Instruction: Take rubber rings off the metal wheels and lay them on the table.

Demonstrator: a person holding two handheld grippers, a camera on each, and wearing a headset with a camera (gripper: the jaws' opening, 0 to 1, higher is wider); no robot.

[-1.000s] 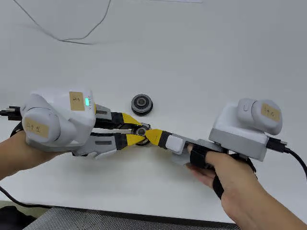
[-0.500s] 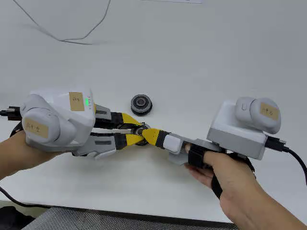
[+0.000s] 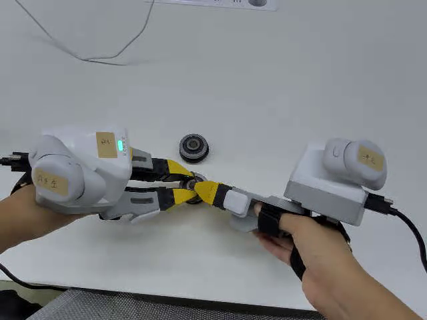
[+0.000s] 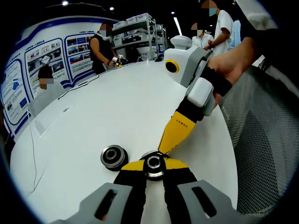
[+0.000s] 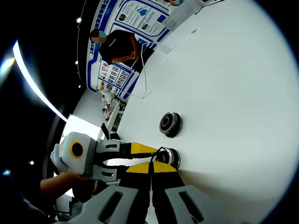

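Over the last second little shifted: my left gripper [image 3: 181, 181] still clamps the metal wheel [image 4: 154, 164], right gripper [image 5: 150, 167] nipping its rubber ring [image 5: 160, 151] tight, ring not yet off

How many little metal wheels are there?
2. The free wheel lies on the table; the clamped wheel sits in the left gripper, the right gripper tips at it. None looks hidden.
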